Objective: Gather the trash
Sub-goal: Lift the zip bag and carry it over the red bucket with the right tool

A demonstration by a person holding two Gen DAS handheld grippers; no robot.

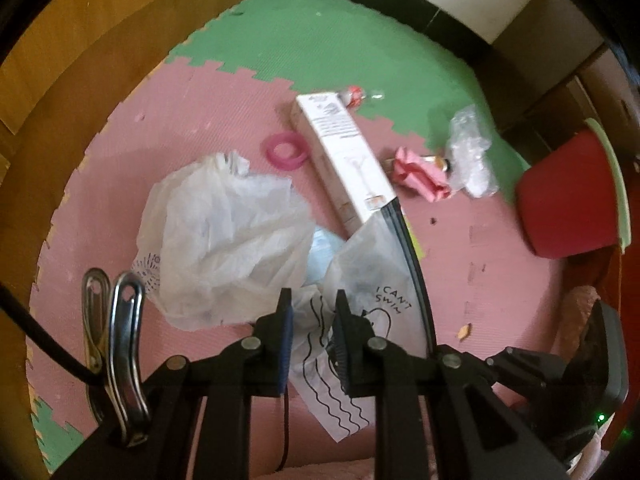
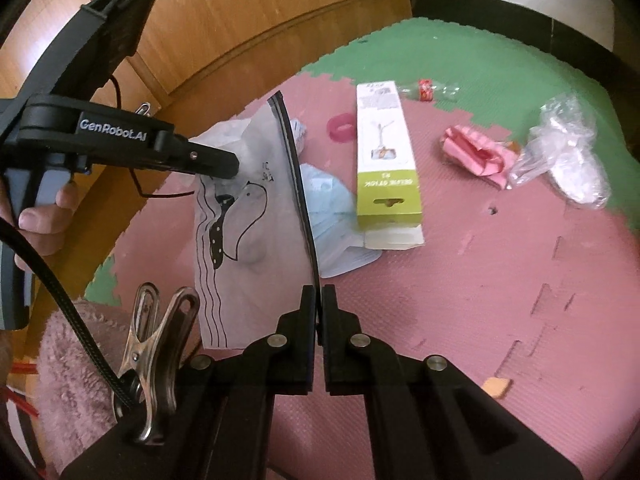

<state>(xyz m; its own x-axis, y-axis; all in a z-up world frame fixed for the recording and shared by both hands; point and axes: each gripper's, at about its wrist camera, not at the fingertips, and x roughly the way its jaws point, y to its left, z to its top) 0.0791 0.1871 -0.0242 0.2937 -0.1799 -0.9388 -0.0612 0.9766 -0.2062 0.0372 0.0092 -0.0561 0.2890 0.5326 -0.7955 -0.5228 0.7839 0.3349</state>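
Note:
A translucent zip bag (image 1: 380, 280) printed with wavy lines and "I CAN'T SWIM" hangs above the pink floor mat, held by both grippers. My left gripper (image 1: 313, 300) is shut on the bag's thin wall; in the right wrist view its tip (image 2: 224, 166) pinches the bag (image 2: 248, 216) from the left. My right gripper (image 2: 319, 292) is shut on the bag's black zip strip (image 2: 298, 184), which rises straight up from its fingertips. Below lie a white and green carton (image 2: 386, 152), crumpled pink paper (image 2: 476, 152), clear plastic wrap (image 2: 564, 156) and a light blue packet (image 2: 332, 208).
A crumpled white plastic bag (image 1: 224, 232) lies left of the carton (image 1: 344, 160). A pink ring (image 1: 286, 150) and a small bottle with a red label (image 1: 354, 96) lie farther off. A red bin (image 1: 568, 200) stands at the right. Wooden furniture (image 2: 240, 20) borders the mat on the left.

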